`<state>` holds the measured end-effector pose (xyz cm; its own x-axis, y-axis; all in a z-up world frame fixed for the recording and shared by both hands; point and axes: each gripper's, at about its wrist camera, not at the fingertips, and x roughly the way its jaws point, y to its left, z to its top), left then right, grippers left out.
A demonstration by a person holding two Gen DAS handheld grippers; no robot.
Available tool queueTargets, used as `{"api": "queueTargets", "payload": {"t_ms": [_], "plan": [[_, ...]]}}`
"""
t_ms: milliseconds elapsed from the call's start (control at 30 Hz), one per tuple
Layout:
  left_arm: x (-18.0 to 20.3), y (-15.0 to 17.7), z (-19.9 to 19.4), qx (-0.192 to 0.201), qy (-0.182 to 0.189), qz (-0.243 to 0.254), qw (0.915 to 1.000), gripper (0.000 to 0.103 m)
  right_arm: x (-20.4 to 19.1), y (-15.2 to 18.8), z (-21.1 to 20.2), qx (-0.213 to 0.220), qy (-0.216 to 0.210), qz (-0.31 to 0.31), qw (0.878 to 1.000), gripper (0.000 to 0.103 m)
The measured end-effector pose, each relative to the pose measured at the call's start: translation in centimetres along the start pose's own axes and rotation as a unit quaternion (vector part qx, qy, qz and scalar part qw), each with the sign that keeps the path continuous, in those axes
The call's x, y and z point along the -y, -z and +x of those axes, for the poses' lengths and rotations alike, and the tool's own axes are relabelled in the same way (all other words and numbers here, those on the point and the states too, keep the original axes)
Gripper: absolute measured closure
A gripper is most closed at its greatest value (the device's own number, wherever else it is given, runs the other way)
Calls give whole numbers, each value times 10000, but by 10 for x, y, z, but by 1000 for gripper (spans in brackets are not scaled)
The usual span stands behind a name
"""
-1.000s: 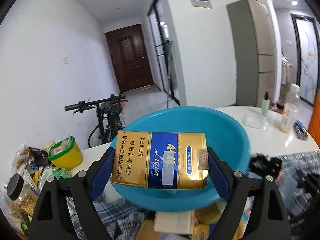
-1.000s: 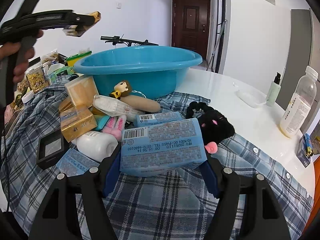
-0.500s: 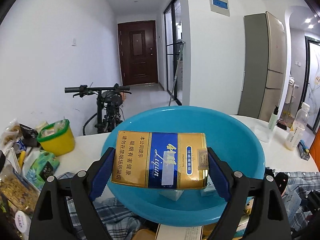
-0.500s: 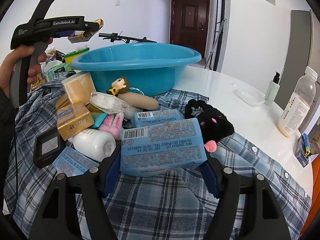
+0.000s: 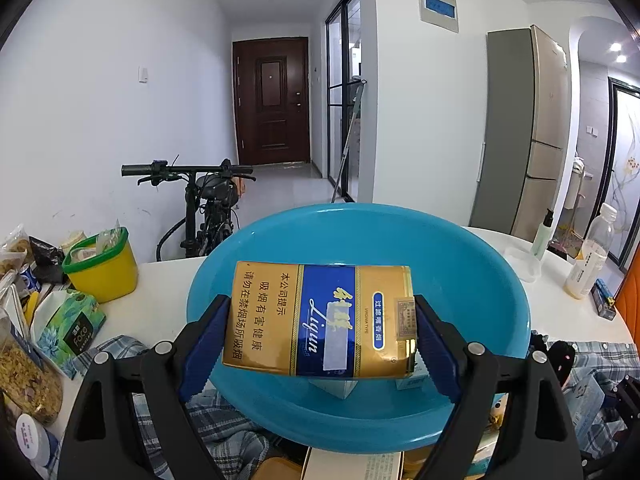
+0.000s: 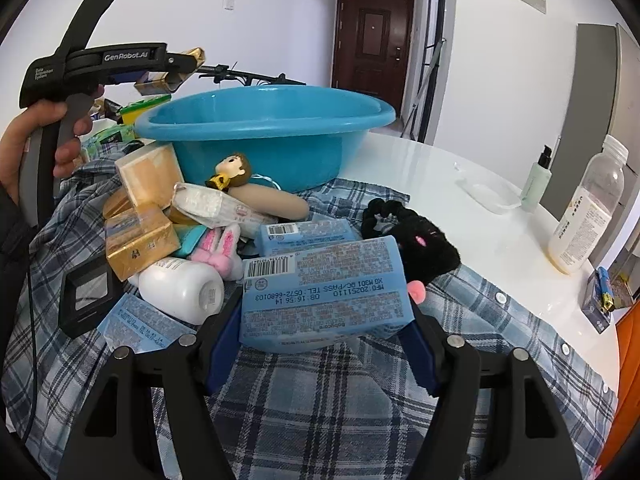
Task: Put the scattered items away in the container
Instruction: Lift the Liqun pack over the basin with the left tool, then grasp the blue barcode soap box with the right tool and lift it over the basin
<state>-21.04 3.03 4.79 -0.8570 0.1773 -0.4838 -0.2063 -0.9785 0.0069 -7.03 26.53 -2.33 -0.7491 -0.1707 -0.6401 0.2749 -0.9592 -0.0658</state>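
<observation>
My left gripper (image 5: 320,340) is shut on a gold and blue cigarette pack (image 5: 320,316) and holds it over the near rim of the blue basin (image 5: 472,264). In the right wrist view the left gripper (image 6: 176,68) hangs above the basin's (image 6: 260,136) left rim. My right gripper (image 6: 320,352) is shut on a light blue wipes pack (image 6: 324,296) just above the plaid cloth (image 6: 320,412). Scattered items lie before the basin: a doll (image 6: 256,188), a white bottle (image 6: 180,288), gold boxes (image 6: 140,240), a black plush (image 6: 412,240).
A yellow tub with a green rim (image 5: 102,264) and snack bags (image 5: 24,368) stand left of the basin. A drink bottle (image 6: 588,216), a pump bottle (image 6: 538,180) and a clear dish (image 6: 486,196) stand on the white table (image 6: 460,160) at the right. A bicycle (image 5: 208,200) stands beyond the table.
My left gripper has moved with the cigarette pack forward over the basin, and its view has levelled out. My right gripper has stayed nearly still with the wipes pack.
</observation>
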Motion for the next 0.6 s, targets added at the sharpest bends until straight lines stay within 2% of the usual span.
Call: {"api": "queueTargets", "payload": {"t_ms": [133, 300, 433, 600], "plan": [[2, -1, -4, 69, 89, 15, 9999, 14, -2, 0, -2, 57, -48, -40, 10000, 33], [1, -1, -7, 72, 151, -39, 9999, 14, 11, -6, -6, 153, -283, 375, 9988, 33], [-3, -1, -6, 31, 74, -103, 9999, 14, 21, -31, -21, 517, -317, 553, 9966, 33], [-3, -1, -8, 16, 6, -122, 9999, 14, 19, -82, -30, 956, -301, 373, 9943, 33]]}}
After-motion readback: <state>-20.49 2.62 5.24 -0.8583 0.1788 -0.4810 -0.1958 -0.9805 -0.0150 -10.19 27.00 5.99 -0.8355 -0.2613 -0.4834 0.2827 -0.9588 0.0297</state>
